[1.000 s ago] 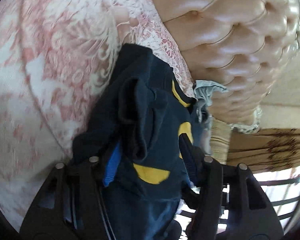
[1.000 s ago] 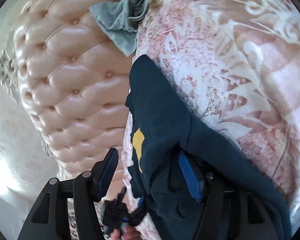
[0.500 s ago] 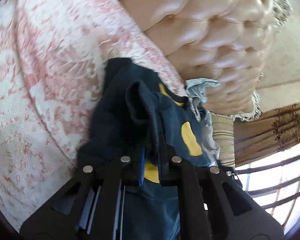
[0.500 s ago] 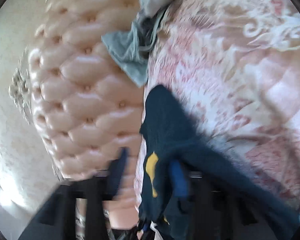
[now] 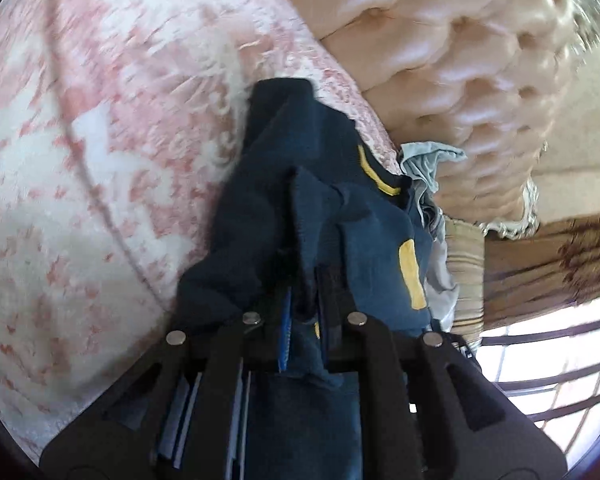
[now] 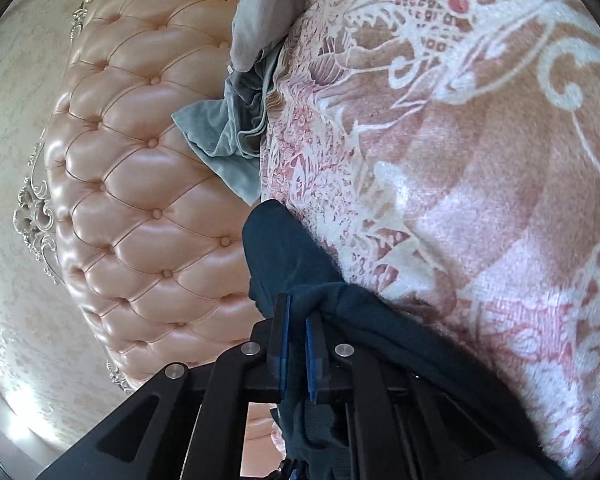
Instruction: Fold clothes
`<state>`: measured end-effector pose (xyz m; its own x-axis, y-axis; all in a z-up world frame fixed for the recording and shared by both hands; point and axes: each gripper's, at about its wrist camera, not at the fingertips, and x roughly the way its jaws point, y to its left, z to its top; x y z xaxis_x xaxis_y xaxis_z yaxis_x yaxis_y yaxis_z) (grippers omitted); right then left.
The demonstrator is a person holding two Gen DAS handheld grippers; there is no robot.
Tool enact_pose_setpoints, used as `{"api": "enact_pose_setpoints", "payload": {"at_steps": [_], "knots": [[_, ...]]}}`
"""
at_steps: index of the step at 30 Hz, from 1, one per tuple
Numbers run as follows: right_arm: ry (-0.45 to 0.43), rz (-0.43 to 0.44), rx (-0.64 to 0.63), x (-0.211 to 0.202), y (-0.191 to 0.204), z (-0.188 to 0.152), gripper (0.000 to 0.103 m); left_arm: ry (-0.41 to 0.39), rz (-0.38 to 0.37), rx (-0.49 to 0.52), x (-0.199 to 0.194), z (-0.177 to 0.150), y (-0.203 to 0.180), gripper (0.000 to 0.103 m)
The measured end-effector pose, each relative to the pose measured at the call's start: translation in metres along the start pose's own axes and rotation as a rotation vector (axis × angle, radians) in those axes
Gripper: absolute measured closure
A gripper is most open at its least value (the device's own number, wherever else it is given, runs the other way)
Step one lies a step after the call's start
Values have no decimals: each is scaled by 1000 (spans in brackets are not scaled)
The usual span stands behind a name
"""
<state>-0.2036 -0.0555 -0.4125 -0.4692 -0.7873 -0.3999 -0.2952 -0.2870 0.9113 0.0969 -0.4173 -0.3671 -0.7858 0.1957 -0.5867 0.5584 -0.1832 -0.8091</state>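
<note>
Now both my tongs — left gripper (image 5: pixel 302 312) and right gripper (image 6: pixel 296 332) — pinch the navy garment (image 5: pixel 284 184), headboard (image 6: pixel 140 200) at nine o'clock — next, I'd lift and spread it.

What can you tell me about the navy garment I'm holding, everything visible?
The navy garment is a soft knit in dark blue with yellow patches and a yellow stripe. It is bunched and creased, draped over the pink-and-white bedspread near the tufted headboard. The left gripper and the right gripper each pinch a fold. A grey cloth lies just beyond it.
</note>
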Motion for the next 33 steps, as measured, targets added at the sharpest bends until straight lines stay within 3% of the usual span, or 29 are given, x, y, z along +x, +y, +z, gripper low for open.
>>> {"api": "enact_pose_setpoints", "payload": {"at_steps": [2, 4, 6, 8, 9, 12, 13, 16, 18, 24, 25, 26, 27, 30, 32, 33], "knots": [[3, -14, -19, 1, 2, 0, 99, -4, 28, 6, -8, -2, -3, 88], [6, -26, -32, 0, 1, 0, 99, -60, 108, 94, -24, -8, -18, 88], [9, -35, -44, 0, 1, 0, 99, -177, 183, 198, -50, -17, -37, 88], [16, -39, -53, 0, 0, -1, 99, -360, 270, 356, -71, -24, -63, 88], [20, -40, -59, 0, 0, -1, 99, -404, 280, 437, -71, -27, -74, 85], [31, -42, -78, 0, 0, -1, 99, -350, 295, 638, -39, -32, -99, 50], [35, -43, -84, 0, 0, -2, 98, -320, 313, 661, -25, -34, -101, 41], [39, -48, -89, 1, 1, -2, 98, -250, 435, 695, 15, -36, -97, 41], [46, -51, -95, 1, 2, -2, 98, -179, 469, 658, 31, -33, -85, 45], [82, -114, -155, 5, 14, -5, 92, -154, 531, 660, 39, -39, -81, 52], [84, -137, -195, 6, 20, -8, 89, -155, 534, 662, 39, -40, -82, 52], [85, -157, -240, 7, 27, -11, 78, -155, 532, 660, 38, -41, -82, 52], [86, -176, -285, 7, 34, -15, 61, -155, 530, 659, 37, -40, -82, 52], [74, -233, -458, 12, 58, -33, 31, -154, 528, 658, 34, -40, -82, 52], [62, -268, -541, 13, 68, -41, 33, -154, 527, 660, 36, -39, -82, 52], [53, -284, -552, 13, 69, -42, 43, -154, 527, 660, 36, -38, -82, 52]]}}
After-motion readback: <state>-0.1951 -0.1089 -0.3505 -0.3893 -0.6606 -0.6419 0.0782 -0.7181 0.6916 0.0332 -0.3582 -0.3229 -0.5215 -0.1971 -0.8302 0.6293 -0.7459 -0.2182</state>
